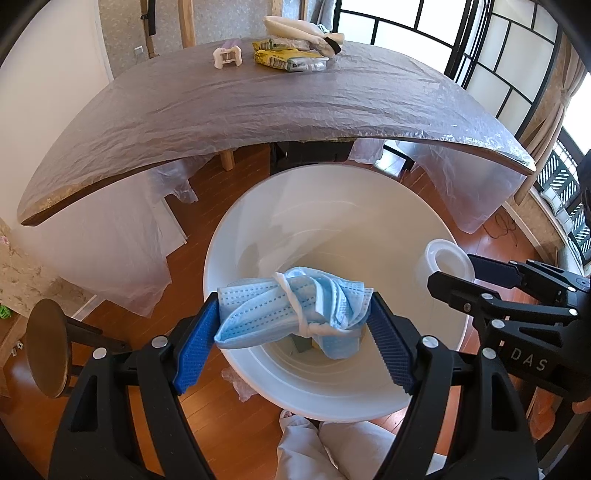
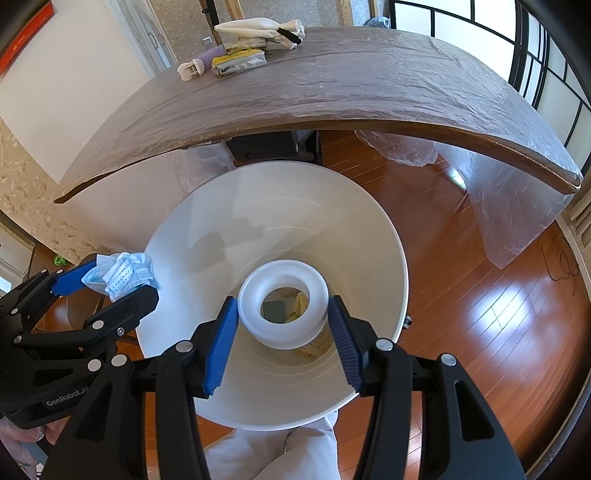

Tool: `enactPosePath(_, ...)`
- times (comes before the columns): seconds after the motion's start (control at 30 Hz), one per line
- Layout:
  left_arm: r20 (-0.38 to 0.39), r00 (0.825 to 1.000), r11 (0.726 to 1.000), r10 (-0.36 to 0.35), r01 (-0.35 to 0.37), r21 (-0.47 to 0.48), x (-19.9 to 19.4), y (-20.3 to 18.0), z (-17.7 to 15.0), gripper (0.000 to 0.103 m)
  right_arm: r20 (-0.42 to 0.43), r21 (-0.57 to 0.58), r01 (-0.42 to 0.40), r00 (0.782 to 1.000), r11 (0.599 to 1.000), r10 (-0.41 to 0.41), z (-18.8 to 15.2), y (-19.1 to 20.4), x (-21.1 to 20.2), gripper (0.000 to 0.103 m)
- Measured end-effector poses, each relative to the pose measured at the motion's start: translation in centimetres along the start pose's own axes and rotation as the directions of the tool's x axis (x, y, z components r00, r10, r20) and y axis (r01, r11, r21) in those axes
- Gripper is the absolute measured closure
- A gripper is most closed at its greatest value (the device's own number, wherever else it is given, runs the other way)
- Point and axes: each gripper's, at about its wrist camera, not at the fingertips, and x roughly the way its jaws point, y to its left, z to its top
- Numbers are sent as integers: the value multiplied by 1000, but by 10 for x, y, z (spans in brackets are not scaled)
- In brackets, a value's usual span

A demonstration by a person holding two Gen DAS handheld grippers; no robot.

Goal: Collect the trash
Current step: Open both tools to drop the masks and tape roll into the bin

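Trash bin (image 1: pixel 258 236), white and wide-mouthed, sits on the wood floor below my two grippers. My left gripper (image 1: pixel 293 326) pinches a crumpled blue face mask (image 1: pixel 291 306) over its rim; my right gripper (image 2: pixel 282 325) clamps a white plastic ring (image 2: pixel 283 308) above the opening.

A plastic-sheeted brown surface (image 1: pixel 258 110) carries a white clip-like object (image 1: pixel 228 57), yellow packets (image 1: pixel 288 59) and a cream cloth bundle (image 1: pixel 299 31); a white bin (image 2: pixel 207 236) stands on the wooden floor (image 2: pixel 461 295).
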Motion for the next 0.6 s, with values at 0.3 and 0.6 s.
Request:
enactPosePath(0.3, -5, 1000, 1000, 5, -5, -5, 3, -2, 2, 24, -4, -2, -2, 1000, 1000, 2, 1, -1, -1, 53)
enactPosePath(0.6, -9, 1000, 1000, -12, 12, 1, 4, -3, 3, 23, -4, 11, 0, 1000, 1000, 0, 1, -4, -1, 52)
